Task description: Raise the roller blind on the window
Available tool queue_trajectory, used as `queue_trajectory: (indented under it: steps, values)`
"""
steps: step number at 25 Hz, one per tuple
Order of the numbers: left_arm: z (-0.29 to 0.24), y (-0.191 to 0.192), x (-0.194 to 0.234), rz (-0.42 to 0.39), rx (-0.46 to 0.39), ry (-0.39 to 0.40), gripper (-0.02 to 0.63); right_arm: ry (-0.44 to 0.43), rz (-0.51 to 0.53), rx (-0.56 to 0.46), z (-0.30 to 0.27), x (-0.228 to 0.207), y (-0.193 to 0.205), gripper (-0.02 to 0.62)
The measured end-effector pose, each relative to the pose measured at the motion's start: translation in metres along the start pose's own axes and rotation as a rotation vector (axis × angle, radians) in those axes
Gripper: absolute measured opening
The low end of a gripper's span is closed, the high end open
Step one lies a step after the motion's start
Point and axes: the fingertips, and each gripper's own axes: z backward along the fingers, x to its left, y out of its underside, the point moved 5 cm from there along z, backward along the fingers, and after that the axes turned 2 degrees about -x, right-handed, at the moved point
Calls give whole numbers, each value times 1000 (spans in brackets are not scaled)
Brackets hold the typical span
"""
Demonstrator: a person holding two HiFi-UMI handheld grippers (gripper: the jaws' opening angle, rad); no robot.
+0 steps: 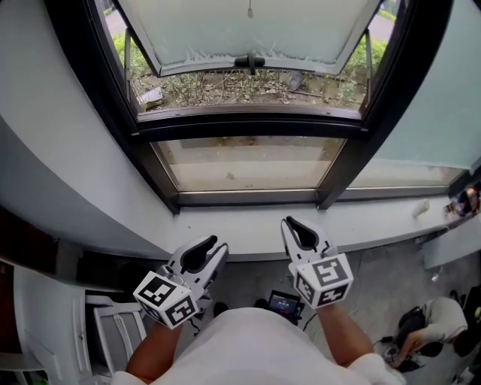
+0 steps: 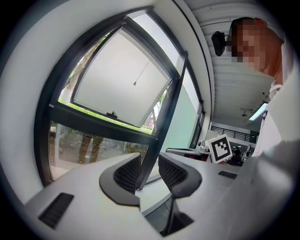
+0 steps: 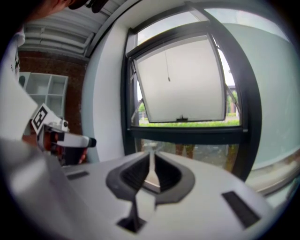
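Note:
A black-framed window [image 1: 248,124] fills the head view. Its upper sash tilts outward, and a pale blind [image 1: 248,30] covers it, with a thin pull cord [image 1: 250,10] hanging before it. The cord [image 2: 134,84] shows in the left gripper view and again in the right gripper view [image 3: 168,78]. My left gripper [image 1: 219,247] hovers at the white sill [image 1: 248,229], jaws apart, with nothing between them. My right gripper [image 1: 290,222] is beside it over the sill, its tips together with only a thin slit between the pads [image 3: 164,176], and it is empty. Both grippers are well below the cord.
A frosted teal pane [image 1: 443,98] lies right of the black mullion. Small items sit at the sill's right end [image 1: 464,201]. Below the sill are a small screen device [image 1: 284,304], a white frame [image 1: 113,331] at the left, and a crouching person [image 1: 421,334] at the lower right.

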Motion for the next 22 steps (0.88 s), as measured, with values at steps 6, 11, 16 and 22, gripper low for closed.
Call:
queue_trajectory:
  steps: [6,11,16,22]
  values:
    - [8,4,4,11,9,9,133,-6,7,13,-1,13,2,38]
    - [14,5,2,17,7,13,133,3,38,22,3,20,2,23]
    - [14,6,-1,15,9,22,133,10,63,19,7,23,-1,23]
    - [19,9,-6,19,13,27,133,11,56,12,15,28,0,21]
